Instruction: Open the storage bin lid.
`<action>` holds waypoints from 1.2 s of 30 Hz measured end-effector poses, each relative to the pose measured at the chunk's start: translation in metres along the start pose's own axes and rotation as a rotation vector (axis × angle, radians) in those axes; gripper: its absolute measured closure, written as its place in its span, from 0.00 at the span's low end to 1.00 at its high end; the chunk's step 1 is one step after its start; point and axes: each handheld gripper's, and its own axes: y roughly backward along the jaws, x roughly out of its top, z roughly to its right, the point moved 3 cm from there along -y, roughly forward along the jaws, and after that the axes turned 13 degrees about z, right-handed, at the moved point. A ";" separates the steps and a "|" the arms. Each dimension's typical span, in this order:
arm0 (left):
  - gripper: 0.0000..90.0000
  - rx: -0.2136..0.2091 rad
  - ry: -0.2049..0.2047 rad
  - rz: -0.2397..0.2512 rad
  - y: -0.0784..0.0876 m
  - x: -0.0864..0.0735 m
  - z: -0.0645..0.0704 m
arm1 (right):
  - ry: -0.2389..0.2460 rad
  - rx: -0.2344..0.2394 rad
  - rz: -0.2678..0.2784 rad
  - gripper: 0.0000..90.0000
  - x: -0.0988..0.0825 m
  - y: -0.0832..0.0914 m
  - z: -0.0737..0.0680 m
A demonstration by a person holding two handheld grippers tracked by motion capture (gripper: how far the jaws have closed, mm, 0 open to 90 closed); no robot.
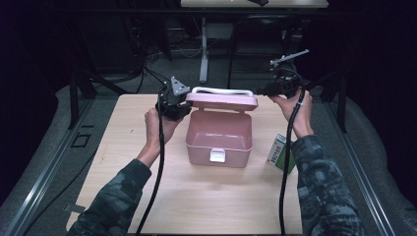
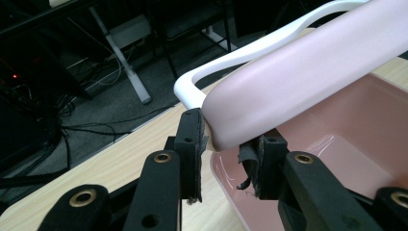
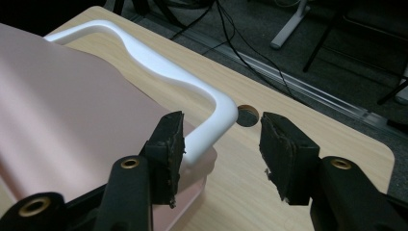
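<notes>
The left tongs point(image 2: 221, 159) pinch the left corner of the pink lid point(image 1: 222, 101), which stands raised over the pink storage box point(image 1: 219, 137) mid-table point(image 1: 196, 196); I judge this a lid-handling step, opening or closing unclear. The box looks empty. The right tongs point(image 3: 219, 154) are spread around the white handle's point(image 3: 144, 57) corner; next they must close or withdraw. A green-and-white carton point(image 1: 279, 153) stands right of the box.

Pink plastic box point(image 1: 219, 137) is set mid-table, empty, white front latch. Its pink lid point(image 1: 222, 102) is raised open at back, white handle point(image 1: 223, 90) on top.
</notes>
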 end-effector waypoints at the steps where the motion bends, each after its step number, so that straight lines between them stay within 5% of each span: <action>1: 0.78 0.000 0.000 -0.001 0.000 0.000 0.000 | -0.007 0.004 0.007 0.53 -0.001 0.007 -0.002; 6: 0.79 0.000 -0.008 -0.005 -0.001 0.002 -0.002 | 0.022 0.019 -0.010 0.48 -0.015 0.035 -0.020; 11: 0.80 0.006 -0.013 -0.012 -0.002 0.003 -0.001 | 0.057 0.038 -0.064 0.48 -0.045 0.041 -0.045; 15: 0.82 0.014 -0.018 -0.017 -0.002 0.003 -0.002 | 0.043 0.054 -0.136 0.49 -0.078 0.028 -0.062; 21: 0.85 0.018 -0.027 -0.025 -0.003 0.003 -0.003 | 0.004 0.044 -0.198 0.51 -0.117 0.002 -0.065; 36: 0.87 0.029 -0.049 -0.020 -0.006 0.004 -0.005 | 0.046 -0.001 -0.237 0.65 -0.137 -0.026 -0.070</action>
